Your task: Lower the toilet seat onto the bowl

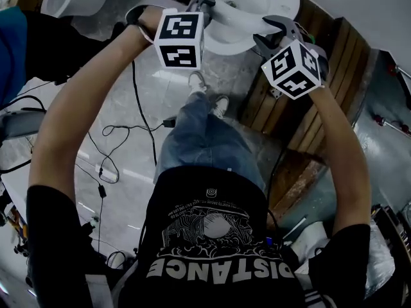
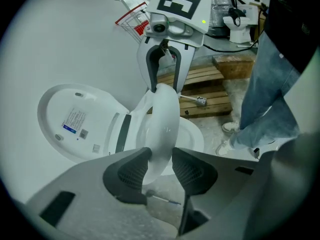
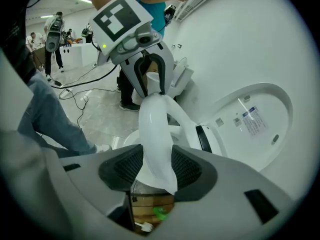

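Above a grey floor [image 1: 122,197], the white toilet seat [image 2: 162,129] tilts over the bowl [image 2: 192,134], mid-frame. The left gripper [image 2: 159,166] and right gripper [image 3: 157,166] each pinch its rim.

The toilet bowl [image 1: 286,5] is cut off by the head view's top edge. Behind the bowl, the lid [image 2: 52,101] bears a label [image 2: 74,120] whose print is too small to read. A small green thing [image 3: 159,213] near the bowl cannot be identified.
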